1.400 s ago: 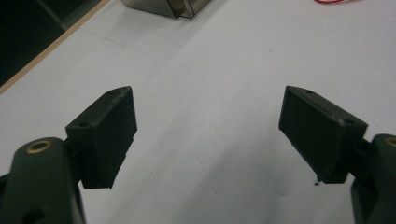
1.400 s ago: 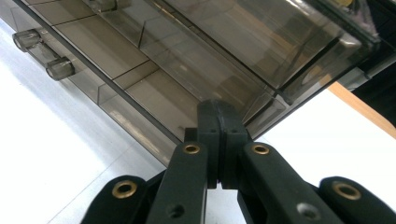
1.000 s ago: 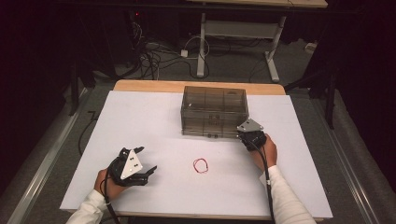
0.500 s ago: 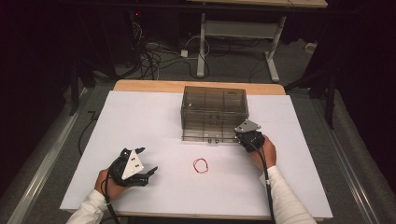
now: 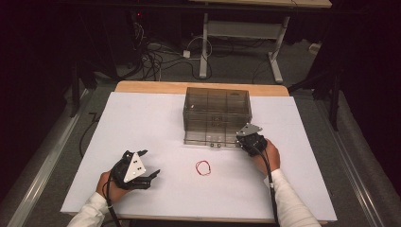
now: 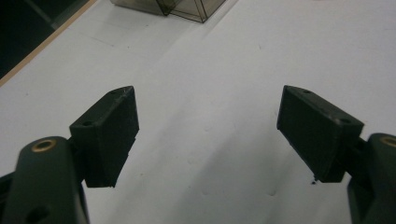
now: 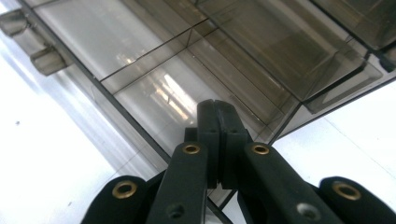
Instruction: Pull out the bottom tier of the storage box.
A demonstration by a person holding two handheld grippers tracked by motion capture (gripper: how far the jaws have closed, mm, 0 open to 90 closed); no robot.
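Note:
A smoky clear plastic compartment box (image 5: 216,111) stands at the middle back of the white table (image 5: 142,118). My right gripper (image 5: 240,142) is at its front right corner, jaws shut. In the right gripper view the shut tips (image 7: 217,107) rest over the box's low front part (image 7: 140,60), with nothing visible between them. A red rubber band (image 5: 204,167) lies flat in front of the box, apart from both grippers. My left gripper (image 5: 150,163) lies low at the front left, open and empty (image 6: 208,126), pointing across bare table toward the box's corner (image 6: 177,5).
Two small latch tabs (image 7: 42,58) stick out from the box's front edge. The table's wooden back edge (image 5: 198,87) shows behind the box. On the floor beyond lie cables (image 5: 151,56) and a desk's metal legs (image 5: 276,61).

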